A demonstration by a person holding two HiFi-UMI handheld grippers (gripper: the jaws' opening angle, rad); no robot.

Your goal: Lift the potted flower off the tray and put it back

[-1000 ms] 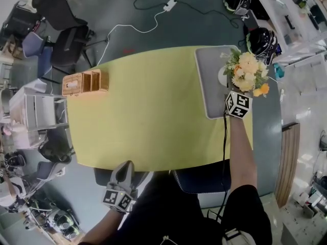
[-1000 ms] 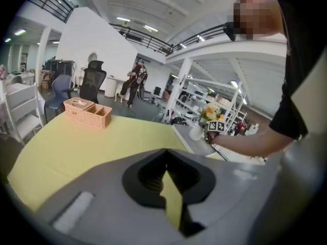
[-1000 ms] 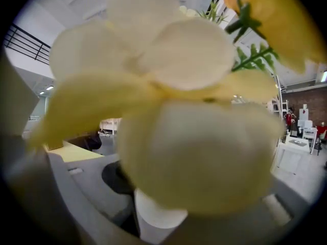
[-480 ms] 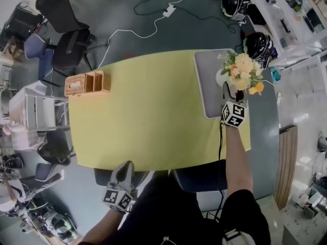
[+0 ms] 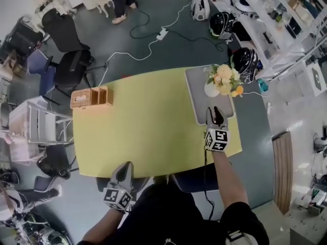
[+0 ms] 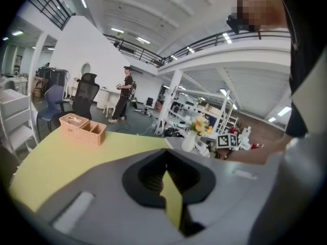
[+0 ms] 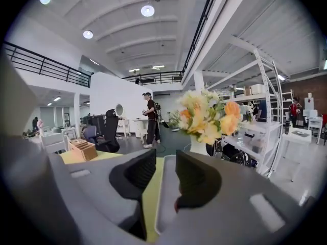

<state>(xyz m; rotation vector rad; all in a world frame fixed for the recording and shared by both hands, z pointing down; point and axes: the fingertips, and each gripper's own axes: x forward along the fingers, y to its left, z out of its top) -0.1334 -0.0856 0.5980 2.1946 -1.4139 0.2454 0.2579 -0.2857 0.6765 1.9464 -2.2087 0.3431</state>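
Note:
The potted flower, yellow and orange blooms in a white vase, stands on the far part of the grey tray at the right end of the yellow table. My right gripper hovers over the tray's near part, a short way back from the vase and not touching it. In the right gripper view the flower stands ahead of that gripper; its jaws have just been closing, a narrow gap remains and nothing is between them. My left gripper hangs off the table's near edge, its tips together and empty.
A wicker basket with compartments sits at the table's far left corner. Office chairs and cables lie on the floor beyond. White shelving with helmets stands right of the table. A person stands far off.
My right gripper has drawn back from the vase toward me, leaving the flower standing on the tray. The head view has shifted. My left gripper stays by the near edge.

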